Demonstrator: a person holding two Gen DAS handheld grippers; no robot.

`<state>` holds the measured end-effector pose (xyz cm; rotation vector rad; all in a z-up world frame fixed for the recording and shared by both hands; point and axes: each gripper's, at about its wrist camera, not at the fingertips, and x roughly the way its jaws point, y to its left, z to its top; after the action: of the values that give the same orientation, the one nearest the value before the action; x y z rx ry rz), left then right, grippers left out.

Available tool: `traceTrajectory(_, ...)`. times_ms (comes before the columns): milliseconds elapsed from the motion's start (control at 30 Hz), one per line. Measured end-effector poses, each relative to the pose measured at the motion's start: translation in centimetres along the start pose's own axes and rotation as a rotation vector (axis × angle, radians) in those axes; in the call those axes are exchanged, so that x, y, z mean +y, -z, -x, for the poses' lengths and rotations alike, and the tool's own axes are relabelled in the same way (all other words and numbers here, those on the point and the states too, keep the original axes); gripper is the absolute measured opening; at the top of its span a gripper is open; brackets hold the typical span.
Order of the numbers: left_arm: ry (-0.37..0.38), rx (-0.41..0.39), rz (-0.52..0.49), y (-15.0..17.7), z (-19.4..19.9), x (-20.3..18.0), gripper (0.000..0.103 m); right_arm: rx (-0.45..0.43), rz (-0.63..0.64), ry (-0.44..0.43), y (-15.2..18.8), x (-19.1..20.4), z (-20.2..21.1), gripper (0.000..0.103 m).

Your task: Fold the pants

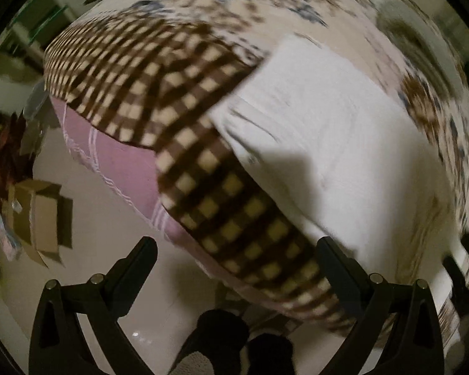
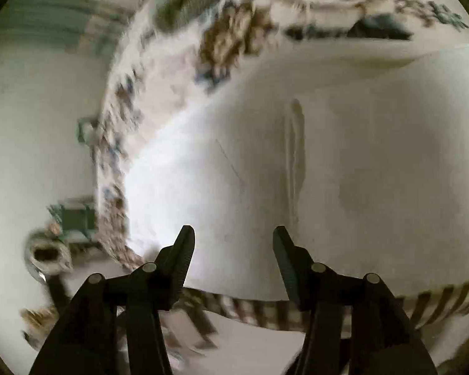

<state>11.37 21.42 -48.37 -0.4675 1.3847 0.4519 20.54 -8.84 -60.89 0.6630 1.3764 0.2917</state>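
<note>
White pants point(image 1: 322, 143) lie flat on a bed, partly over a brown checked blanket point(image 1: 159, 93). In the right wrist view the pants point(image 2: 297, 172) fill the middle, with a vertical seam or fold line down them. My left gripper point(image 1: 237, 247) is open and empty, hovering above the bed's near edge, its right finger over the pants' near end. My right gripper point(image 2: 233, 234) is open and empty just above the pants near their front edge. Both views are motion-blurred.
A floral bedspread point(image 1: 422, 100) covers the bed, with a pink striped sheet point(image 1: 115, 162) hanging at its side. A cardboard box point(image 1: 39, 215) stands on the pale floor point(image 1: 109, 243) at left. The person's dark feet point(image 1: 228, 340) show below. A round metal object point(image 2: 47, 256) sits left.
</note>
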Motion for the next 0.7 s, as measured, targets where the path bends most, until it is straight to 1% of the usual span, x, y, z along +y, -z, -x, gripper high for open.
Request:
traceTrajectory(67, 0.014, -0.01, 0.048, -0.8, -0.6, 0.8, 0.103, -0.026, -0.011, 0.059, -0.4, -0.8, 1.3, 0.058)
traceTrajectory(100, 0.03, -0.01, 0.082, -1.4, -1.0, 1.1, 0.103, -0.022, -0.017, 0.102, -0.7, -1.5, 1.5, 0.058)
traceTrajectory(133, 0.047, -0.01, 0.108, -1.8, -1.4, 1.4, 0.103, -0.016, -0.025, 0.127, -1.1, -2.2, 1.4, 0.058)
traceTrajectory(200, 0.095, -0.02, 0.185, -2.8, -2.2, 2.2, 0.103, 0.021, -0.05, 0.176, -1.5, -3.6, 0.0, 0.058)
traceTrajectory(267, 0.145, -0.025, 0.254, -3.5, -2.9, 2.8, 0.103, 0.122, -0.069, 0.198, -2.5, -4.8, -3.6, 0.058)
traceTrajectory(300, 0.175, -0.026, 0.285, -3.9, -3.4, 3.0, 0.102, 0.194, -0.08, 0.211, -2.6, -5.5, -5.5, 0.058)
traceTrajectory(333, 0.211, -0.031, 0.312, -4.3, -3.9, 3.2, 0.099, 0.212, -0.089, 0.223, -2.6, -6.0, -6.6, 0.059)
traceTrajectory(400, 0.239, -0.041, 0.335, -4.9, -4.5, 3.2, 0.093, 0.192, -0.075, 0.214, -2.8, -5.8, -6.3, 0.059)
traceTrajectory(433, 0.252, -0.051, 0.339, -5.2, -4.7, 3.1, 0.084, 0.189, -0.054, 0.2, -2.7, -5.4, -6.0, 0.059)
traceTrajectory(467, 0.244, -0.062, 0.337, -5.4, -4.9, 3.0, 0.079, 0.175, -0.033, 0.193, -2.7, -5.1, -5.6, 0.059)
traceTrajectory(533, 0.247, -0.062, 0.333, -5.8, -5.1, 2.9, 0.051, 0.144, 0.007, 0.197, -2.5, -4.4, -4.5, 0.059)
traceTrajectory(567, 0.266, -0.067, 0.331, -5.9, -5.1, 2.7, 0.046, 0.146, 0.022, 0.2, -2.2, -4.2, -4.3, 0.059)
traceTrajectory(600, 0.256, -0.085, 0.317, -6.0, -4.6, 2.3, 0.042, 0.157, 0.029, 0.206, -2.2, -4.1, -4.4, 0.059)
traceTrajectory(633, 0.243, -0.098, 0.305, -5.9, -4.3, 2.4, 0.029, 0.169, 0.032, 0.219, -2.2, -4.1, -4.7, 0.059)
traceTrajectory(700, 0.222, -0.134, 0.271, -5.7, -3.2, 1.9, 0.021, 0.179, 0.033, 0.237, -2.0, -4.2, -5.0, 0.059)
